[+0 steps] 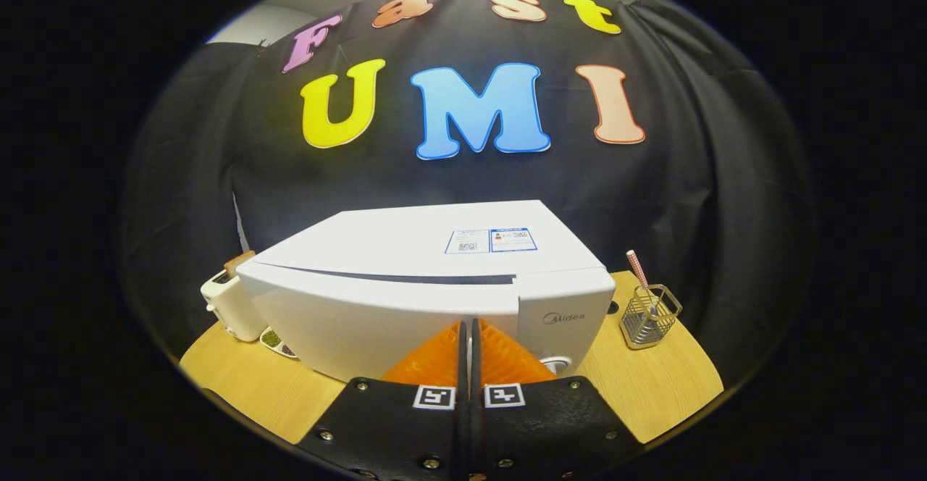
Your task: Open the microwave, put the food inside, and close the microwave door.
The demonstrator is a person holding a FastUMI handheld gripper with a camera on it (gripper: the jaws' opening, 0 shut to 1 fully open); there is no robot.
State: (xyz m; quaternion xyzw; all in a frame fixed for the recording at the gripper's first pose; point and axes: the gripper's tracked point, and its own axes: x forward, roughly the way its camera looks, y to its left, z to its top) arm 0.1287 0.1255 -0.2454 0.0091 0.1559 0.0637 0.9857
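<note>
A white microwave (405, 293) stands on the wooden table (666, 387), its door closed or nearly closed, with a thin dark gap along the door's top edge. My gripper (468, 329) is shut with nothing between its fingers, its tips close to the door's right end beside the control panel (565, 314). A small plate with green food (277, 341) peeks out on the table left of the microwave, mostly hidden by it.
A white toaster (228, 303) with a slice of bread in it stands left of the microwave. A clear wire-mesh holder (649, 314) with a striped straw sits to the right of the microwave. Bare table lies on both sides of the fingers.
</note>
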